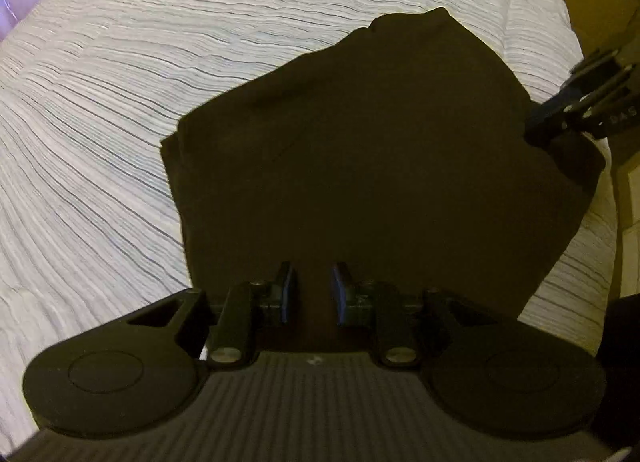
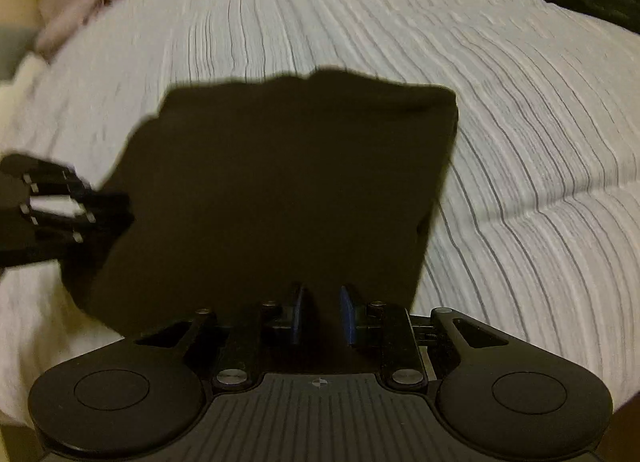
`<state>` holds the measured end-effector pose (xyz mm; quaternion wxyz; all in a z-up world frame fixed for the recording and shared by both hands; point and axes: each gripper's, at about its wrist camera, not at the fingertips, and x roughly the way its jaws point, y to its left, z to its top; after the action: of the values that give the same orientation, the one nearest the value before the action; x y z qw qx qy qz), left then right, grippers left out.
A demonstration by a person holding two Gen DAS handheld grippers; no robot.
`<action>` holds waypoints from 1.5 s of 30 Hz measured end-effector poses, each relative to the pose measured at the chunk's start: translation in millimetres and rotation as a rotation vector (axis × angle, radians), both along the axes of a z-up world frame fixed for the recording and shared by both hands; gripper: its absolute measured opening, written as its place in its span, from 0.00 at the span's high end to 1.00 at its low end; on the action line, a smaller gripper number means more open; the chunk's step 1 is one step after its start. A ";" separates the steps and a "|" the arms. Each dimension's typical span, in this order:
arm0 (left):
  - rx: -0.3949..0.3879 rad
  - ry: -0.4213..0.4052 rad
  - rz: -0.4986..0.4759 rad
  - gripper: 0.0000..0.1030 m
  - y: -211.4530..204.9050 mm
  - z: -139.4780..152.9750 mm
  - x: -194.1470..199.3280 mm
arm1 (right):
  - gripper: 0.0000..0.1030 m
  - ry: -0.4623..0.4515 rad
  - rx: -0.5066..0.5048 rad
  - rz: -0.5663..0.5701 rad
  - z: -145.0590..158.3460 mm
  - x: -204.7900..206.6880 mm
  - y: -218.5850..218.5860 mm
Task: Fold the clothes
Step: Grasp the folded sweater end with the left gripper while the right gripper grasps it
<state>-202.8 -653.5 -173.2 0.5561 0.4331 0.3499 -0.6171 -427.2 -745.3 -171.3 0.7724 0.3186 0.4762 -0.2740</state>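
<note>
I see the dark folded garment [image 1: 360, 166] lying just ahead of both tongs, its near edge under them. My left gripper [image 1: 313, 288] and right gripper [image 2: 323, 314] stand narrowly parted, gripping nothing, and equally near.

A dark garment [image 1: 360, 166], folded into a rough flat rectangle, lies on the white ribbed bedspread [image 1: 120, 102], uneven edge toward twelve o'clock.

We see the left gripper [image 1: 313, 287] as matte black, with two round discs beside a ribbed grey plate [image 1: 312, 402]. Near that plate sit two silver screws [image 1: 224, 355], and the finger pads [image 1: 289, 286] have blue edges. The right gripper [image 2: 323, 312] looks the same (white letters on its side, unreadable).
</note>
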 end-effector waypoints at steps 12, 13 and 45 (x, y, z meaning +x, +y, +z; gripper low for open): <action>0.088 -0.092 0.048 0.82 14.1 23.7 -8.6 | 0.30 -0.019 0.004 0.069 42.8 13.7 26.1; 0.087 -0.092 0.059 0.82 14.7 27.0 -9.5 | 0.30 -0.014 0.016 0.080 41.9 15.5 27.2; -0.219 -0.548 -0.642 0.33 114.0 -32.4 -104.5 | 0.30 0.288 -0.500 0.601 -14.9 35.7 135.3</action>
<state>-307.4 -539.5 -205.6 0.4511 0.6060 -0.0304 -0.6544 -391.6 -610.0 -186.2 0.7970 -0.0735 0.5702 -0.1852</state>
